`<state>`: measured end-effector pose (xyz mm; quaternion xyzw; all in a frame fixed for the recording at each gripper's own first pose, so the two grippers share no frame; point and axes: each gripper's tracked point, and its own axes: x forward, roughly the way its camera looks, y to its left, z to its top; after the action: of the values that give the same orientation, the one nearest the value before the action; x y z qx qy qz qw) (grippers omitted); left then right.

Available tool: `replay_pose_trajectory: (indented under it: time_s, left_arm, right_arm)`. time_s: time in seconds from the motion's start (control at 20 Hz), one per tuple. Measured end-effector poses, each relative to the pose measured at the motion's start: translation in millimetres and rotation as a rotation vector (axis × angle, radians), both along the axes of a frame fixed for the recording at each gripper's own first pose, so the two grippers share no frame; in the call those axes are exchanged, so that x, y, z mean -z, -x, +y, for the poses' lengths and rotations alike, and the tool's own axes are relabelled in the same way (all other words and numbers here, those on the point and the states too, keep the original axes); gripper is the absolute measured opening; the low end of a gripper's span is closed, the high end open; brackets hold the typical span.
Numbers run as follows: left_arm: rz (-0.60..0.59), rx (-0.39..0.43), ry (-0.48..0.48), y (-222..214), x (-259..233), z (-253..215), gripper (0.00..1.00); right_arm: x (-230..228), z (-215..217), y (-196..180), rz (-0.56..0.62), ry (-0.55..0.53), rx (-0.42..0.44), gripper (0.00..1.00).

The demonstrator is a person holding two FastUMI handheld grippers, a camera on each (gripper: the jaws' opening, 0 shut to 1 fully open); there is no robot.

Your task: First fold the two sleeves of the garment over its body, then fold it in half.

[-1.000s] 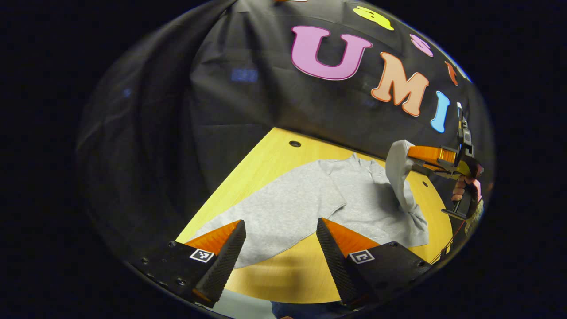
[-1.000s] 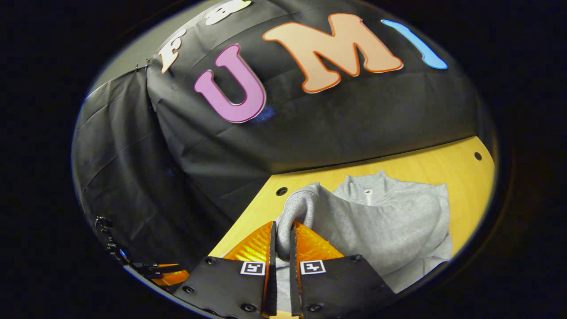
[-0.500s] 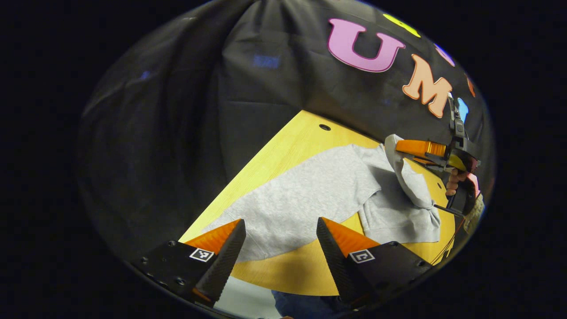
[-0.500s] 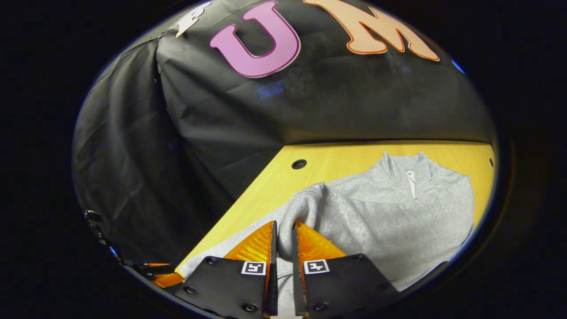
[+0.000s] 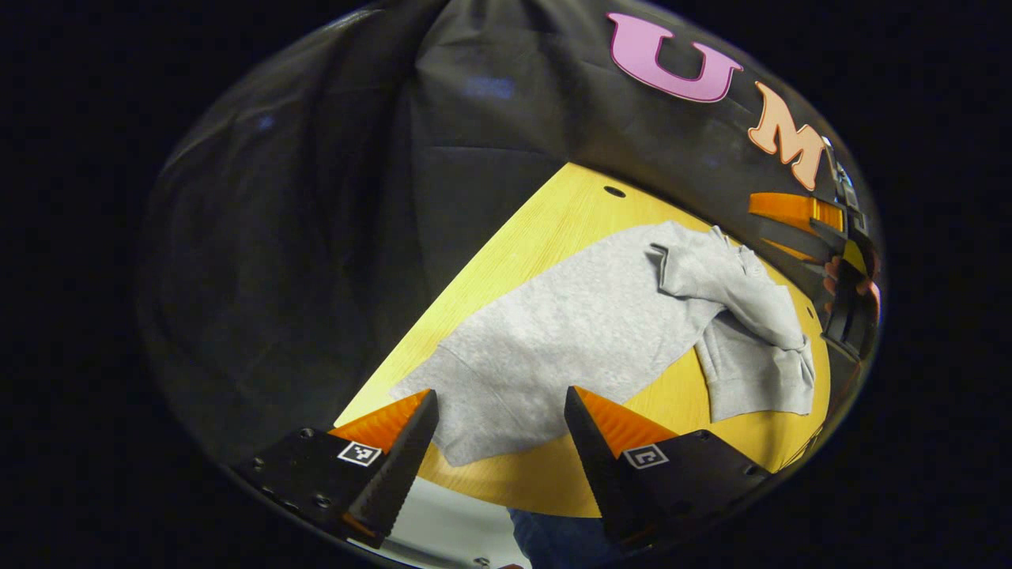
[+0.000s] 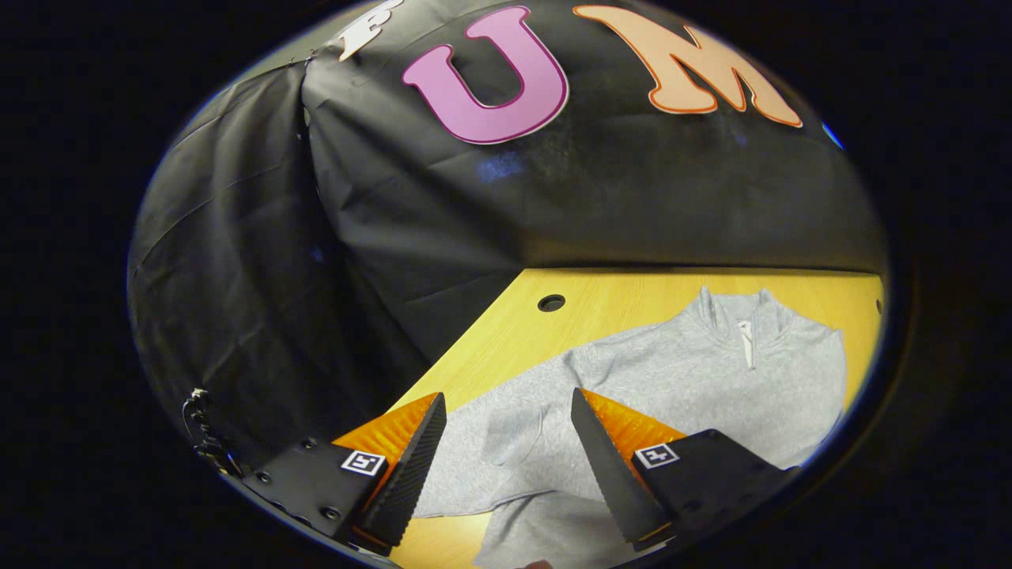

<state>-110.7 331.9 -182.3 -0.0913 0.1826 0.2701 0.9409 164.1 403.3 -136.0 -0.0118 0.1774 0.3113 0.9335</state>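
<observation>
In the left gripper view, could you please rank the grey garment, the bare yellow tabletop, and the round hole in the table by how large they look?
1. Grey garment, covering the most area.
2. Bare yellow tabletop, somewhat less, though fisheye distortion makes this close.
3. Round hole, by far the smallest.

in my left gripper view my right gripper (image 5: 779, 217) is cut off at the edge, so i cannot tell its jaws there. in my right gripper view the garment (image 6: 672, 379) runs out past the lower edge, its hem hidden.
</observation>
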Motion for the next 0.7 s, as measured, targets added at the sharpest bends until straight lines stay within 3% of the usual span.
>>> replay_pose_trajectory:
  time_s: [0.4,0.6,0.7]
  left_arm:
    - [0.052,-0.049,-0.019,6,11,10,0.92]
    - [0.099,-0.055,-0.079,8,14,13,0.89]
    - [0.101,-0.038,-0.107,8,10,11,0.86]
  right_arm:
    - [-45,-68,16,-0.143,0.072,0.085,0.98]
    - [-61,-112,30,-0.168,0.096,0.136,0.94]
    - [-67,-136,39,-0.179,0.117,0.166,0.98]
